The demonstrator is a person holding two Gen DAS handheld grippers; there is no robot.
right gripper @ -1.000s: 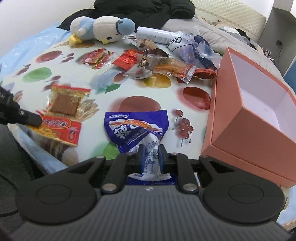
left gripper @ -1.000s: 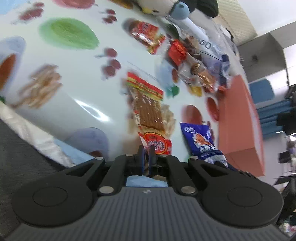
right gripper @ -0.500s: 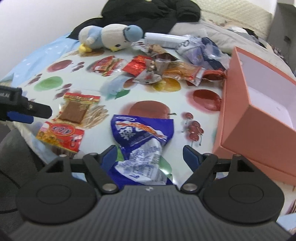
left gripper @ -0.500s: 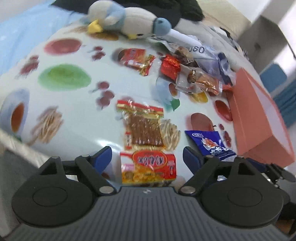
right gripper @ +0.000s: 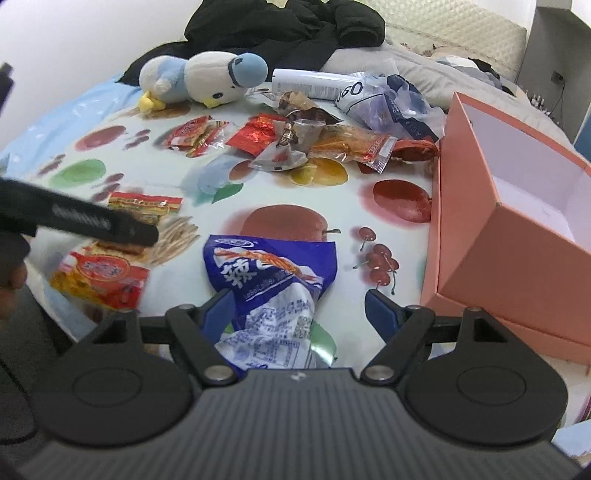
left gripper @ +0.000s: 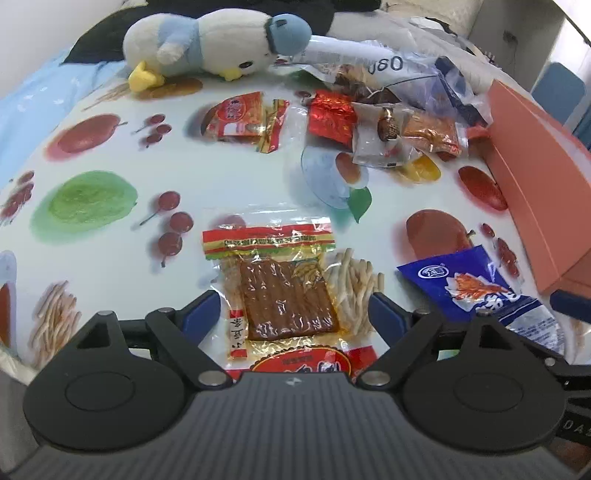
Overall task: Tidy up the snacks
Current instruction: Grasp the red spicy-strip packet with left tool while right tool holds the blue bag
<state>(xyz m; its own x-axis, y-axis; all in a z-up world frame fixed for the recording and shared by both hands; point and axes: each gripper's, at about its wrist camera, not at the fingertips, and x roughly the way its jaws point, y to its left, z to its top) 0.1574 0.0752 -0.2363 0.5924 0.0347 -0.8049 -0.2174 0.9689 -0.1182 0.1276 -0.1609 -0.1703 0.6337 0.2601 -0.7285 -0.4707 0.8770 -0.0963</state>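
My left gripper [left gripper: 295, 317] is open, its jaws on either side of a clear snack packet with a brown slab and a red-yellow label [left gripper: 280, 291] lying on the fruit-print cloth. My right gripper [right gripper: 299, 314] is open around the lower end of a blue and white snack bag [right gripper: 273, 280]. That blue bag also shows in the left wrist view [left gripper: 476, 291]. The open salmon-pink box [right gripper: 517, 229] stands to the right. Several more snack packets [right gripper: 295, 144] lie in a heap farther back.
A blue and white plush bird [right gripper: 203, 81] lies at the back left, with black clothing [right gripper: 280, 26] behind it. A clear plastic bag with a white tube [right gripper: 369, 92] sits at the back. The left gripper's arm [right gripper: 81, 221] crosses the right wrist view.
Both grippers were shut on their packets one second ago and have opened, leaving both packets on the cloth. The left gripper has levelled out and moved forward over its packet.
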